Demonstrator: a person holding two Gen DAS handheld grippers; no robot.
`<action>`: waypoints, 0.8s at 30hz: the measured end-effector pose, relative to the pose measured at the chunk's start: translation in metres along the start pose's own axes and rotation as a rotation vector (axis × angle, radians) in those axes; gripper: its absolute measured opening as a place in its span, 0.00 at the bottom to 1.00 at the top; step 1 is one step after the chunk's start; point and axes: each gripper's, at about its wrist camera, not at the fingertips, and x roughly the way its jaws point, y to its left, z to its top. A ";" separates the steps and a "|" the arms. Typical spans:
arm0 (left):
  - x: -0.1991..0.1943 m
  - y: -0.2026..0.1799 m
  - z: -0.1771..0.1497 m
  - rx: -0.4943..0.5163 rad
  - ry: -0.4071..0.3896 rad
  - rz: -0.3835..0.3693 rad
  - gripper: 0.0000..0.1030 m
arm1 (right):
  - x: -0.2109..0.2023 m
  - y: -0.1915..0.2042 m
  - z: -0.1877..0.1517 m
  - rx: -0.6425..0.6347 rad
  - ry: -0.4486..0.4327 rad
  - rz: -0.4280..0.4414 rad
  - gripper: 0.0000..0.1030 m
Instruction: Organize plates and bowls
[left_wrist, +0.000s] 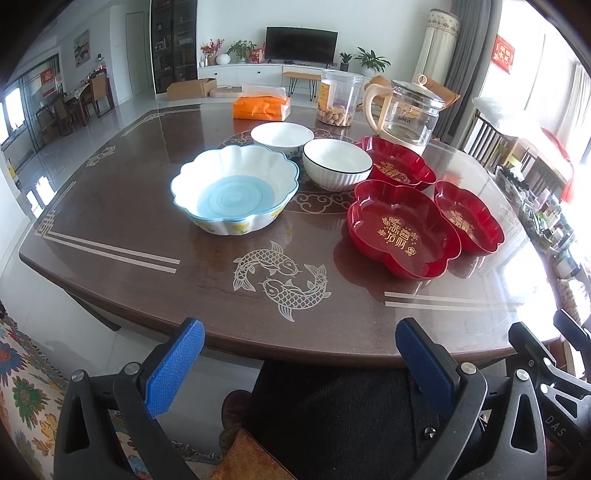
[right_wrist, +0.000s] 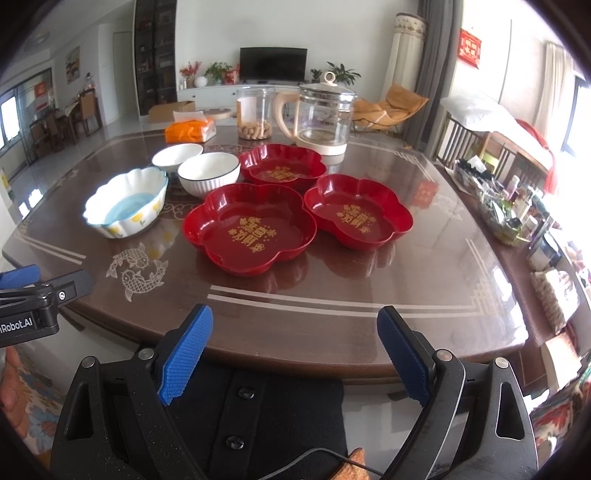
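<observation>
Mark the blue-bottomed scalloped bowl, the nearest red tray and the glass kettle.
blue-bottomed scalloped bowl (left_wrist: 235, 195), left wrist view, blue inner floor.
nearest red tray (right_wrist: 251, 227), right wrist view, gold lettering in its middle.
glass kettle (right_wrist: 322, 114), right wrist view, clear body.

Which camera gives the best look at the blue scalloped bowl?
The left wrist view: the blue scalloped bowl sits large and near centre, showing its whole blue bottom. In the right wrist view it is smaller, off to the left, showing mostly its outer wall with yellow prints.

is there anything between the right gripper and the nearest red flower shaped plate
Nothing visible. The open right gripper faces the nearest red flower-shaped plastic plate across bare brown glass-topped table.
</observation>
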 end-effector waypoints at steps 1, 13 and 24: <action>0.000 -0.001 0.000 0.001 0.001 -0.001 1.00 | 0.000 -0.001 0.000 0.003 0.000 0.000 0.90; -0.003 0.001 0.002 0.008 -0.016 0.025 1.00 | 0.001 -0.004 0.000 0.022 0.008 0.002 0.90; -0.001 0.019 0.002 -0.088 -0.002 0.028 1.00 | -0.002 -0.008 0.000 0.038 -0.003 0.000 0.90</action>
